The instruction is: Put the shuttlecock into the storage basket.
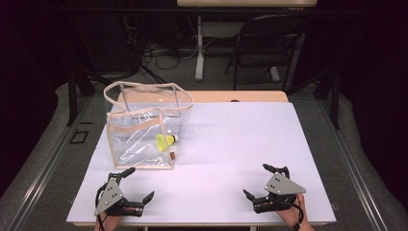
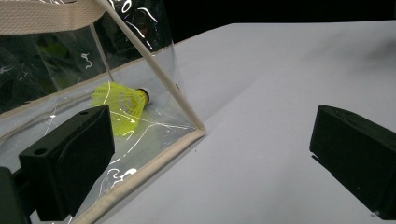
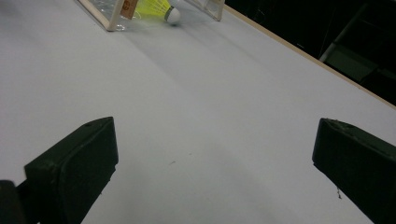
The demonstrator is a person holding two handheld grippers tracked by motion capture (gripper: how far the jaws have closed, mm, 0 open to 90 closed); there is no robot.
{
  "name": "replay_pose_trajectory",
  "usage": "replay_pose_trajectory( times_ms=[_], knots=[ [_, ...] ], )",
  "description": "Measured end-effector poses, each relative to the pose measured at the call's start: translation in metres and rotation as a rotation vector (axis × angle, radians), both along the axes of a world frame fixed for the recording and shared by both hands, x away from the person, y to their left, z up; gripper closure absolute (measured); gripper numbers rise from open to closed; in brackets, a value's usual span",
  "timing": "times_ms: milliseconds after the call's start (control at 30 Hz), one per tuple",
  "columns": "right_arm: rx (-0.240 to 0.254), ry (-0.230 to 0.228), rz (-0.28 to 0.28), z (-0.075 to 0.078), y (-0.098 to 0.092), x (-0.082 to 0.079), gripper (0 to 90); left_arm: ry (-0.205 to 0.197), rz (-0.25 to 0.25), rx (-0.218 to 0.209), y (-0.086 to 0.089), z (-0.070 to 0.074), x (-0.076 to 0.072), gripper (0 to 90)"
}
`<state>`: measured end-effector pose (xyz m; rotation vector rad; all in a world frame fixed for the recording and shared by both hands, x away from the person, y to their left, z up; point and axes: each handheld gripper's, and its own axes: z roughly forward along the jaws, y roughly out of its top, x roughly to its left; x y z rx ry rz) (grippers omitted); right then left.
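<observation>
Left gripper [image 1: 140, 184]: jaws are spread wide, nothing is held between them. It is seen at the near left edge of the table [image 1: 231, 144], just in front of the bag [image 1: 144, 126]. In the left gripper view the left jaw is seen against the bag's near wall; contact cannot be judged. The right jaw is over bare table.

Right gripper [image 1: 255, 181]: jaws are likewise spread wide and empty. It is seen at the near right edge of the table, well apart from the bag. In the right gripper view both jaws are seen over bare white surface, with the bag far off at the top left.

Bag: clear plastic, box-shaped, edged with beige tape, with two beige strap handles arched over the open top. It stands upright on the left half of the table. Glare streaks are noted on the walls. A small brown tag [image 1: 172, 156] is seen at the near right corner.

Shuttlecock [image 1: 166, 140]: yellow skirt, white rounded cork [image 3: 173, 15]. It is seen lying on its side on the bag's floor, near the right wall, cork pointed toward the table's right. The skirt is ribbed, as seen through the plastic in the left gripper view [image 2: 122, 103].

Table: white top, wooden rim visible at the far edge.
</observation>
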<state>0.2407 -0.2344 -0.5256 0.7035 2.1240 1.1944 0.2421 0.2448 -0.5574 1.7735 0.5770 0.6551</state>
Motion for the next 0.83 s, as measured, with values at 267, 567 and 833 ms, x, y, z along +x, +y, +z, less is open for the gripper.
replay_pose_trajectory(
  times_ms=[267, 567, 833],
  knots=[
    [0.024, -0.020, -0.023, -0.008, -0.005, -0.008, 0.0, 0.003, -0.003, -0.001, 0.000, -0.001, 0.001, 0.2],
    [0.024, -0.037, -0.036, -0.011, -0.007, -0.014, 0.0, 0.002, -0.009, 0.003, 0.000, -0.001, 0.001, 0.2],
    [0.031, -0.037, -0.035, -0.010, -0.008, -0.016, 0.0, 0.004, -0.003, 0.002, 0.000, -0.001, 0.002, 0.2]
  ],
)
